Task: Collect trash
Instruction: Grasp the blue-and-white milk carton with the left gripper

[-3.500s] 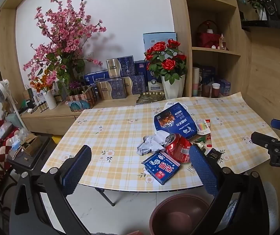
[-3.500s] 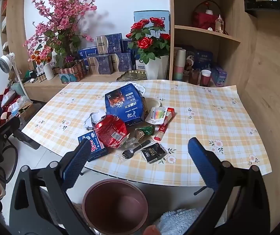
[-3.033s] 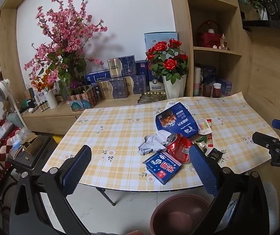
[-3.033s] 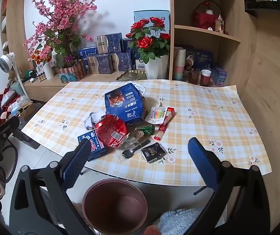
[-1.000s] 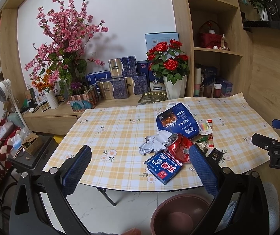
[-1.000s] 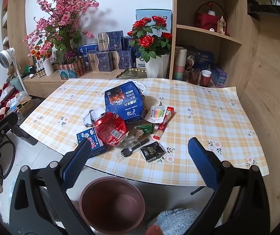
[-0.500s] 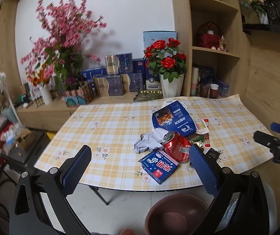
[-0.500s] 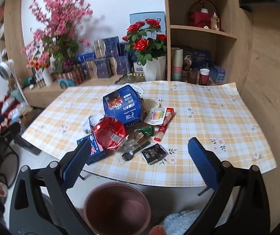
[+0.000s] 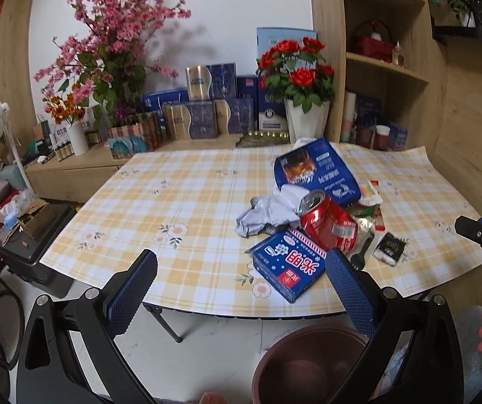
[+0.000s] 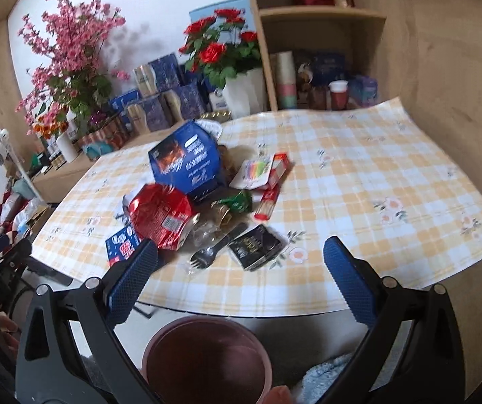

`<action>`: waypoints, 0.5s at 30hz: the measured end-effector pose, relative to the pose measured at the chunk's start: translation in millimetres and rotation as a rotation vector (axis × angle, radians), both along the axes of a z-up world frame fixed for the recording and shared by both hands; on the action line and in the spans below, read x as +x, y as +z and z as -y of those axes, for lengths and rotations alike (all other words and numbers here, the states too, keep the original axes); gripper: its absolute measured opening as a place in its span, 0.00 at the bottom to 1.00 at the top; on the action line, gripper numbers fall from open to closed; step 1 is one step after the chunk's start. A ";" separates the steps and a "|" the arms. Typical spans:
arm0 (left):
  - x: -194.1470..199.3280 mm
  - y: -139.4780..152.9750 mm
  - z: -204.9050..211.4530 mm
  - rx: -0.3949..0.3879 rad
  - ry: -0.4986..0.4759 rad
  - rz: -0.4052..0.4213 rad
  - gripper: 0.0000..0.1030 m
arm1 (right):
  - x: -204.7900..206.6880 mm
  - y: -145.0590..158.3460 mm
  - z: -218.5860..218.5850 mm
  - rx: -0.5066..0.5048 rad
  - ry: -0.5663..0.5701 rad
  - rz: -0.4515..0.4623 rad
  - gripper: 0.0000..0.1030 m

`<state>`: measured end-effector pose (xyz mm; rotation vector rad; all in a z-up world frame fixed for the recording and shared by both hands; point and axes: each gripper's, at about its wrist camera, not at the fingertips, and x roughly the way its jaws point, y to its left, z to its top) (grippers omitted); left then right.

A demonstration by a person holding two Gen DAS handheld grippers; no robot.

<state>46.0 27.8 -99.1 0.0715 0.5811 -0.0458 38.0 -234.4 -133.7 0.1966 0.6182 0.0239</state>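
**Tongs wide apart, trash waiting in a heap**

Both tongs, left [image 9: 239, 282] and right [image 10: 239, 267], we hold spread wide and empty, short of the desk [image 9: 160, 202]. The trash sits bunched near its front edge: crushed red can [image 9: 328, 224], small blue box [image 9: 288, 266], crumpled paper [image 9: 267, 213], black wrapper [image 10: 256, 244], plastic fork [image 10: 215, 247]. We judge the brown bin [image 10: 207, 358] stands on the floor just below that edge so pieces need only a short drop.

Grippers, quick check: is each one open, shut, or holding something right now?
Left gripper: open, empty, short of the checked-cloth table.
Right gripper: open, empty, above the round brown plastic bin.
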 end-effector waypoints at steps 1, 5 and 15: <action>1.9 -2.6 -0.8 -0.001 0.002 -0.007 0.95 | 4.2 -3.0 -3.1 -0.023 0.004 -0.010 0.95; 12.2 -10.4 -7.1 -0.024 0.027 -0.045 0.95 | 20.2 -15.7 -18.6 -0.126 0.037 -0.081 0.94; 34.9 -40.8 -16.8 -0.150 0.003 -0.205 0.95 | 37.8 -47.8 -18.1 -0.100 0.060 -0.155 0.94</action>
